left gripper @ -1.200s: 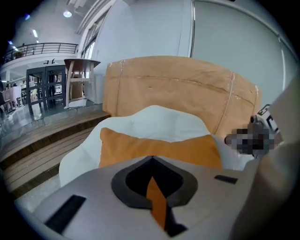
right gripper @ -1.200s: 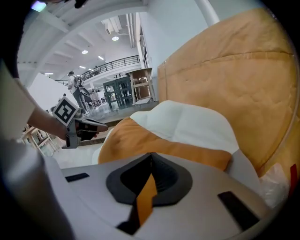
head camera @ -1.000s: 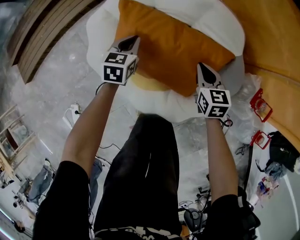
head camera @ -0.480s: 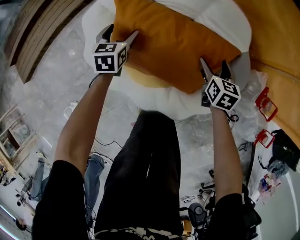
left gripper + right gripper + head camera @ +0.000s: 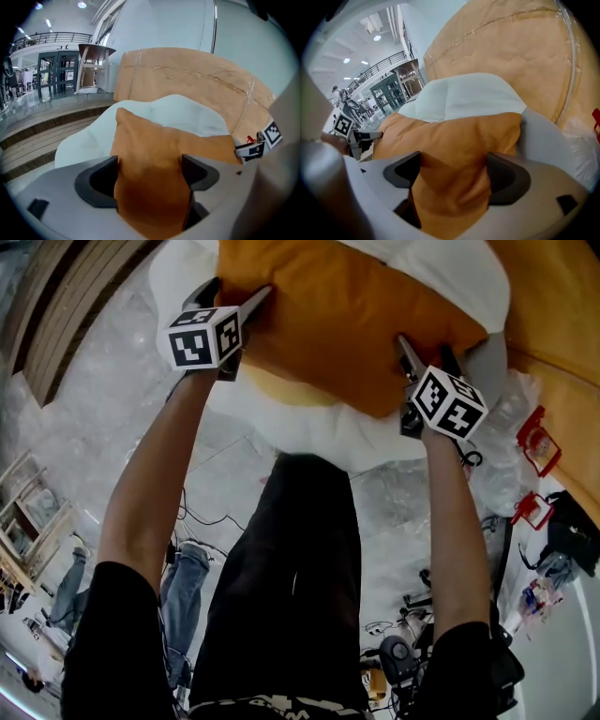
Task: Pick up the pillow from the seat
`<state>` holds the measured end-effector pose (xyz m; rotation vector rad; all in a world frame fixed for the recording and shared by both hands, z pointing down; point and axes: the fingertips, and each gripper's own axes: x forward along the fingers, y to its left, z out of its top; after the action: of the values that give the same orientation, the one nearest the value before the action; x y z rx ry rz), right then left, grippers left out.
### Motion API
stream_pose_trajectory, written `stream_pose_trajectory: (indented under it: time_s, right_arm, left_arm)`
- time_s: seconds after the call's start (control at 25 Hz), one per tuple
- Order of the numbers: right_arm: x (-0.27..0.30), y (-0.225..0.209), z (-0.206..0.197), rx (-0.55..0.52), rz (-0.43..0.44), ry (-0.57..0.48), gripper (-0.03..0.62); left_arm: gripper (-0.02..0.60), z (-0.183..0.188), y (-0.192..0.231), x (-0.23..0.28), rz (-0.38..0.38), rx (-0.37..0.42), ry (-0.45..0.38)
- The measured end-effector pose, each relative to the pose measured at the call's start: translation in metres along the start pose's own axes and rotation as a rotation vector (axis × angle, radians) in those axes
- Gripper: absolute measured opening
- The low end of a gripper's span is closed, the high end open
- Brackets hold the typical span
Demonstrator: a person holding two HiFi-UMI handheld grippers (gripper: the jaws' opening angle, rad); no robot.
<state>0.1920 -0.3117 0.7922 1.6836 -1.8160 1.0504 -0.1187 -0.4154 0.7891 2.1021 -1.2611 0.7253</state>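
Pillow (image 5: 347, 324) lies on the white seat (image 5: 309, 432) at 12 o'clock from me; my left gripper (image 5: 232, 296) and right gripper (image 5: 427, 351) have just been opening, each released jaw pair straddling an orange corner.

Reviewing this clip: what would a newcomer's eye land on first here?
The big orange pillow at the top of the head view stands out first, lying on a white padded seat. Next come the two tools with marker cubes at its near corners. The left tool and the right tool have both just been opening their jaws, and each has a pillow corner between them.
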Motion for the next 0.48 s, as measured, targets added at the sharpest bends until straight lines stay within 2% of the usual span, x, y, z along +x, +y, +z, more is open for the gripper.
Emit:
stream_pose_trajectory:
  time_s: [0.24, 0.48]
  right_arm:
    - [-0.002, -0.005, -0.005, -0.036, -0.082, 0.034, 0.422]
    - [0.009, -0.006, -0.012, -0.023, -0.041, 0.059, 0.420]
  left_arm:
    - [0.413, -0.001, -0.001, 0.008, 0.000, 0.008, 0.022]
    - [0.393, -0.004, -0.004, 0.009, -0.001, 0.011, 0.042]
